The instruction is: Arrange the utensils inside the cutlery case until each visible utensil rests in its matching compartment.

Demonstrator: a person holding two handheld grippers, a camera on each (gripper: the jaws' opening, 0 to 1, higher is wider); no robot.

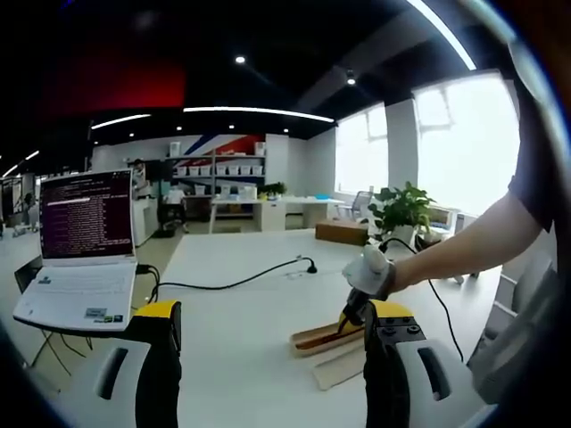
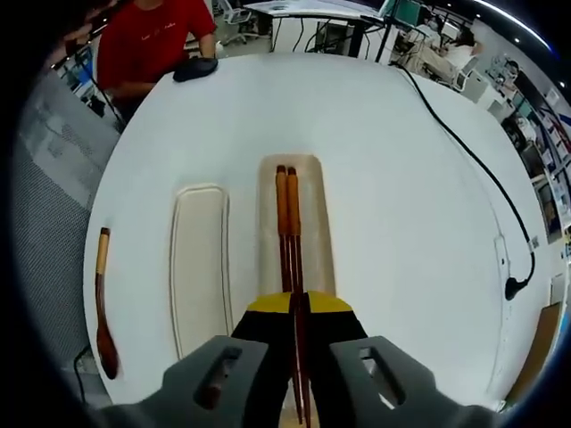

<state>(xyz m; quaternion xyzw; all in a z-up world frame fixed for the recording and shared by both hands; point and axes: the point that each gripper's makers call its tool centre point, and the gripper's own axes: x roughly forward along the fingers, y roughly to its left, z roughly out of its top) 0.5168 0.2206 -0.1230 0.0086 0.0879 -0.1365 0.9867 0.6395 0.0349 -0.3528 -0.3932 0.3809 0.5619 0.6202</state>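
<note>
Two brown wooden chopsticks pinched in right gripper, lying over open wooden cutlery case; pale lid beside, wooden spoon apart. Left gripper wide, holding nothing.

Looking down on a round white table. Right gripper clamped on a pair of reddish-brown chopsticks, yellow-tipped jaws pressed together around the thin ends. Chopsticks side by side, touching, thick ends pointing away, lying over the open tan cutlery case. Just left of the case, apart from it, a pale rounded lid, lengthwise parallel. Farther left, near the table edge, a dark wooden spoon, bowl toward the camera, lighter handle end away. Black cable curving along the right side to a plug. Beyond the far edge, a person in a red shirt, hand on a dark object.
</note>
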